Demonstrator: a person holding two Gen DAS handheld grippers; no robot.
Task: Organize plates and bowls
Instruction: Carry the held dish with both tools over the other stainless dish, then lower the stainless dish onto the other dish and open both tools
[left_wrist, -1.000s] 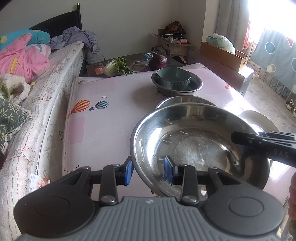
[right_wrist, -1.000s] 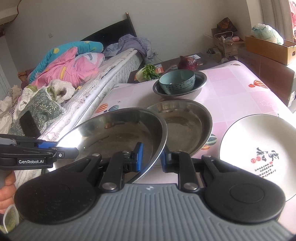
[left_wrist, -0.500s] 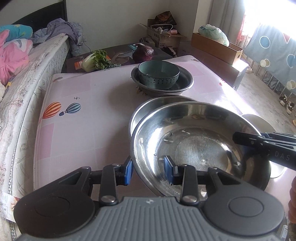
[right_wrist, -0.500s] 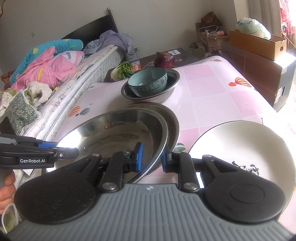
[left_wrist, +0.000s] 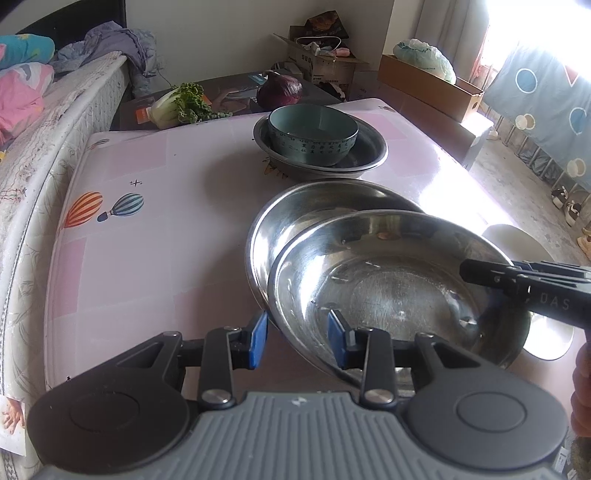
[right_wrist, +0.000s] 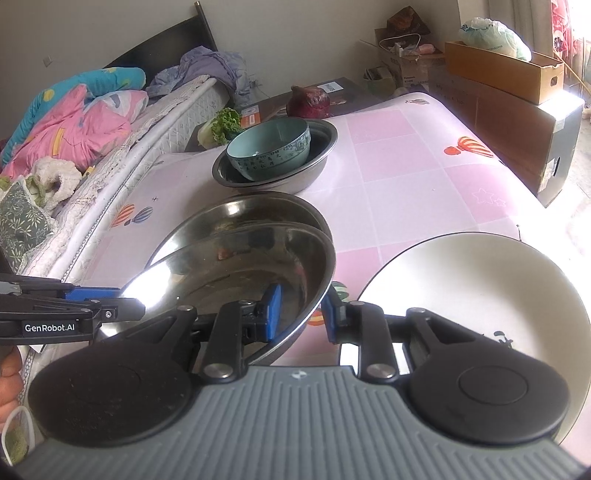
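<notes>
Straddling opposite rims of one steel basin (left_wrist: 399, 291), both grippers sit over the pink table (left_wrist: 155, 229); the basin lies tilted, partly nested in a second steel basin (left_wrist: 306, 214) just behind it, overlapping its near half; left gripper (left_wrist: 297, 334) has its blue pads either side of the basin's near rim, jaws narrowly parted, rim running between them, whether the pads press cannot be told; right gripper (right_wrist: 301, 310) at the far rim, jaws opening, rim between the pads with a visible gap on the outer side; behind the second basin, well apart, a third steel basin (left_wrist: 365, 155) holds a teal ceramic bowl (left_wrist: 314, 134); beside the held basin, a white plate (right_wrist: 472, 295) with dark markings lies flat on the table; beyond the third basin, a red cabbage (left_wrist: 279, 89) and leafy greens (left_wrist: 181, 105) on a dark board; a bed with pink bedding (right_wrist: 70, 129) runs alongside the table.
</notes>
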